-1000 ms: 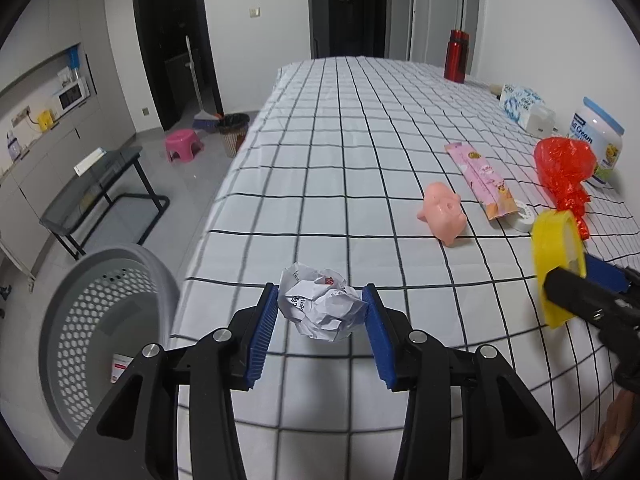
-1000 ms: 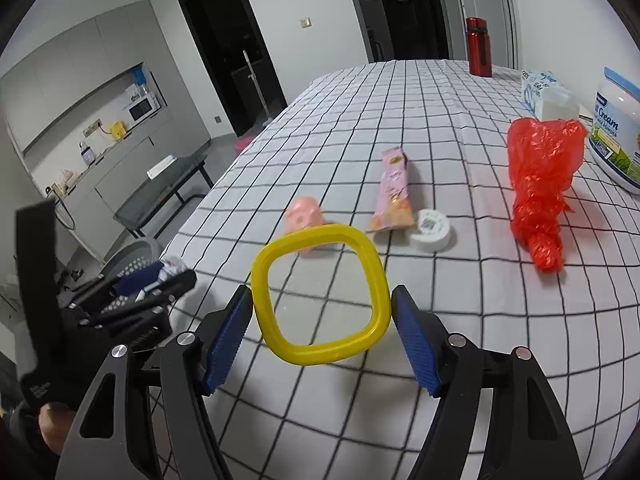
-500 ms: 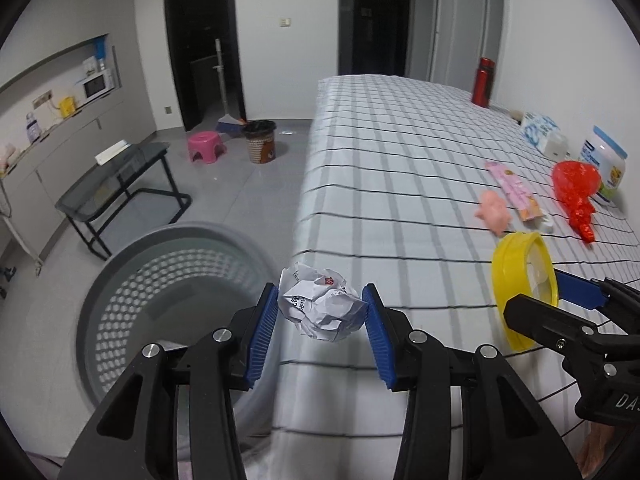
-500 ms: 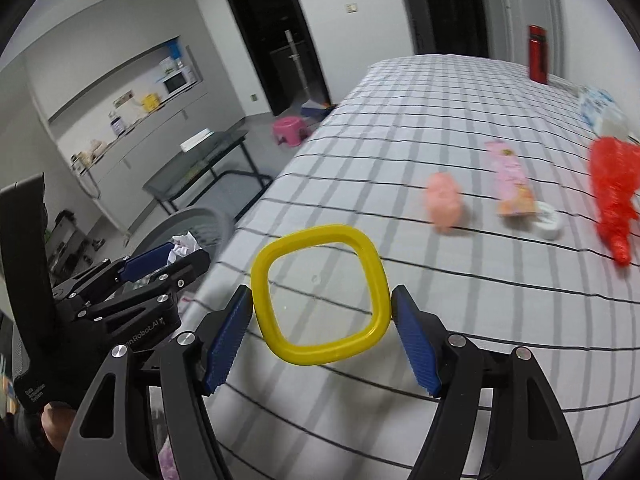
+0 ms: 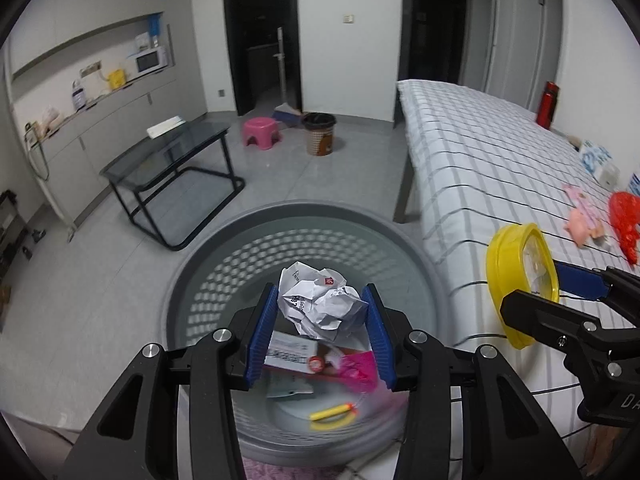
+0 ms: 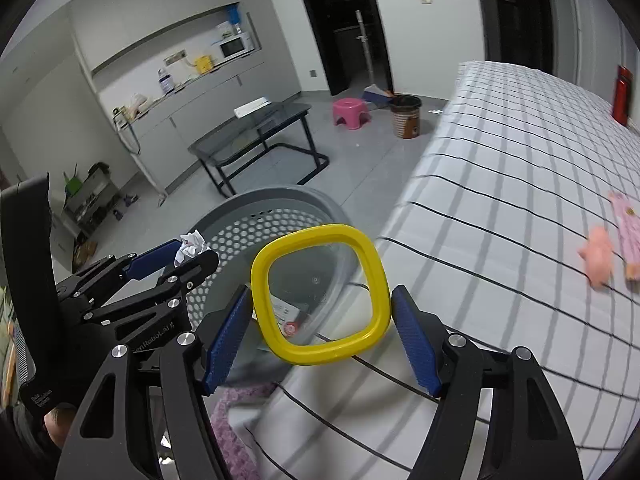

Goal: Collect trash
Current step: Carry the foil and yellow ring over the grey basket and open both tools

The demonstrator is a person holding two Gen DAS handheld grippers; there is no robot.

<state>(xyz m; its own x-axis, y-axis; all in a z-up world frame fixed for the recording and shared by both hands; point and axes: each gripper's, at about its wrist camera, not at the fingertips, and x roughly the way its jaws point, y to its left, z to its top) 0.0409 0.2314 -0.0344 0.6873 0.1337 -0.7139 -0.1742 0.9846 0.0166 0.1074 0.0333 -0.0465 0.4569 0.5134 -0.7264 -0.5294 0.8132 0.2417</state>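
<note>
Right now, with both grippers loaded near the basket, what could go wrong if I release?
1. The left gripper holds the crumpled paper above the grey basket, so that drop looks safe.
2. The right gripper holds the yellow-rimmed lid at the edge of the checked table, only partly above the basket; released now, it might strike the rim or land on the floor.
3. The two grippers sit close together and could collide.

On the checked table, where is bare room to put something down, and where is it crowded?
Free: the wide checked table from its floor-side edge across to the red bottle, and the near strip before the pink toy. Crowded: the wall side, around the pink toy, pink packet and red bag.
</note>
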